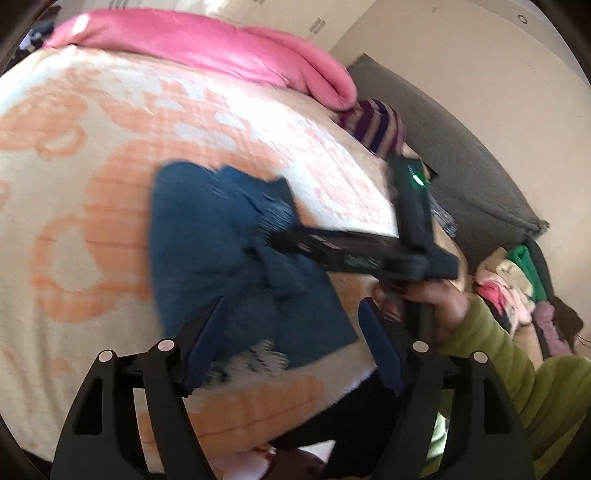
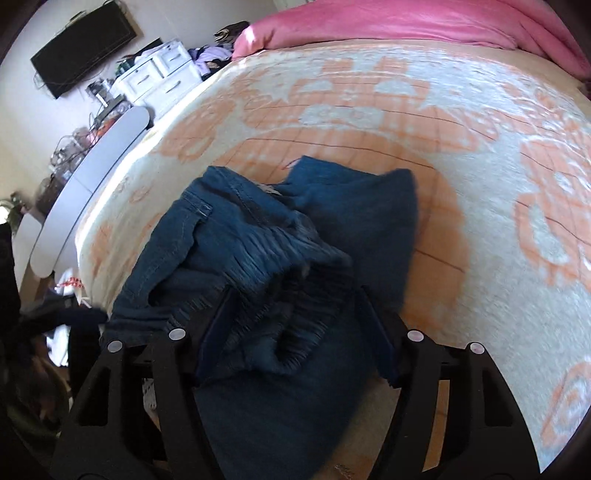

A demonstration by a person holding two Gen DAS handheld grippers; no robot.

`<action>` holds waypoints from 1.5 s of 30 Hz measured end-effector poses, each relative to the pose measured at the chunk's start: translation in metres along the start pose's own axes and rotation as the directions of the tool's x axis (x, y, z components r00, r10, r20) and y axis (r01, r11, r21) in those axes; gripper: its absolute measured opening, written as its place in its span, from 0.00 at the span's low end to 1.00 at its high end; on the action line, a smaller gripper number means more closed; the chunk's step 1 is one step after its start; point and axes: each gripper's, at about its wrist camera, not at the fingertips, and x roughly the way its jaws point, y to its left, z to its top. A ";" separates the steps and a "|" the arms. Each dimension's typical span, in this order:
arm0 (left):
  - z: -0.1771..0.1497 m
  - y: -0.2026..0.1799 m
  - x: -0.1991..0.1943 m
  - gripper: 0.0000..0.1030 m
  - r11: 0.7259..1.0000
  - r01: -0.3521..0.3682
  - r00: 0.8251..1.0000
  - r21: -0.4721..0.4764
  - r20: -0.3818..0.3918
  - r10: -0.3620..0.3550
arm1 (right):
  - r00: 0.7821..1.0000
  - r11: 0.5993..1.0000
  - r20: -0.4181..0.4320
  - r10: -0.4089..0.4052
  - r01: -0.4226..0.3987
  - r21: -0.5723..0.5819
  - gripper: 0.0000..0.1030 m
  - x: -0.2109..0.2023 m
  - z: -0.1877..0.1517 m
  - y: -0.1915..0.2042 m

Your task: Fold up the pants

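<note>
Left wrist view: blue denim pants lie bunched in the centre of the frame on a bed w/ a cream-and-orange patterned blanket. A frayed pale hem shows at the pants' lower edge, just above the left gripper. That gripper's jaws stand wide apart at the bottom of the frame, hovering over the near edge of the pants; nothing pinched between the pads. Its left finger overlaps the denim in the picture, contact not clear due to blur.

Right gripper comes in from the right of the frame, held by a hand in a green sleeve. Its tip sits over the right part of the pants; jaws not readable from this angle. A green light glows on its body.

Right wrist view: pants fill the lower centre, a seamed part w/ stitching to the left, a flatter fold running toward upper right. Right gripper jaws are parted, a ridge of denim bulging up between them; pads don't visibly press on it, so it reads as open over the cloth, not gripping.

Pink pillow/duvet runs along the top of the frame at the far end of the bed. White drawers and a dark wall screen at upper left. In the left wrist view a clothes pile sits at the right edge, a dark grey headboard above it.
</note>
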 end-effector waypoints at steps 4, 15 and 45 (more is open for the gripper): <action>0.018 0.021 -0.006 0.70 0.993 -0.117 0.993 0.006 0.026 0.117 | 0.996 0.999 0.091 -0.013 0.015 -0.029 0.56 -0.036 -0.008 0.006; 0.056 0.066 0.001 0.70 0.973 -0.232 0.972 -0.011 0.020 0.233 | 0.989 0.940 0.126 0.081 -0.033 -0.340 0.58 -0.067 -0.051 0.097; 0.061 0.058 0.060 0.53 0.978 -0.198 0.976 0.058 -0.081 0.202 | 0.998 0.828 0.000 0.056 -0.046 -0.558 0.18 -0.028 -0.069 0.140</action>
